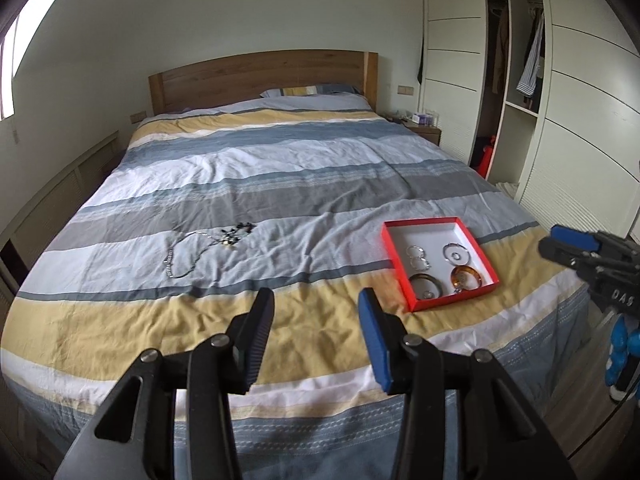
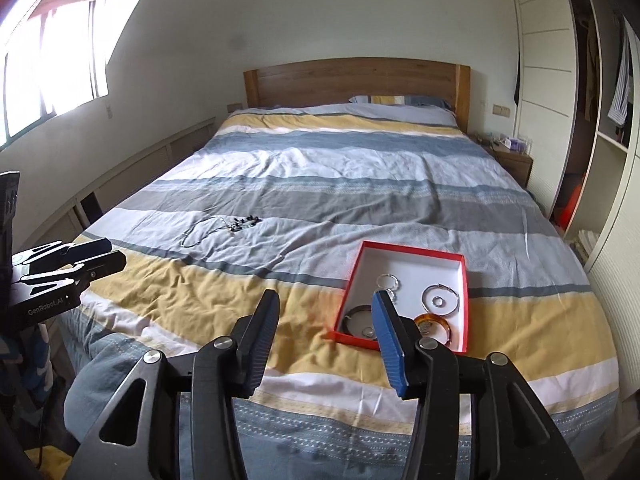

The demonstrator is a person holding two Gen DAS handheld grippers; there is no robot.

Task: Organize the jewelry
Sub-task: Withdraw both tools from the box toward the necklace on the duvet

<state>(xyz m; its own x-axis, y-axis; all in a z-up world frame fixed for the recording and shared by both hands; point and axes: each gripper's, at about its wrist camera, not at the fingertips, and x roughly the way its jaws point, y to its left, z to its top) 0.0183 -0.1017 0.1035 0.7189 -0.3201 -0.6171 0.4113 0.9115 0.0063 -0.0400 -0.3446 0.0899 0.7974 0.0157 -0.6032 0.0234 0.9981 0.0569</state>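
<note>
A red box with a white floor lies on the striped bed and holds several rings and bangles, among them an amber bangle. A silver chain necklace and a dark beaded piece lie loose on the bed, left of the box. My left gripper is open and empty over the bed's near edge. My right gripper is open and empty just in front of the box. Each gripper shows in the other's view, the right and the left.
The bed has a wooden headboard. A nightstand with small items stands to its right. A white wardrobe with hanging clothes lines the right wall. A window is at the left.
</note>
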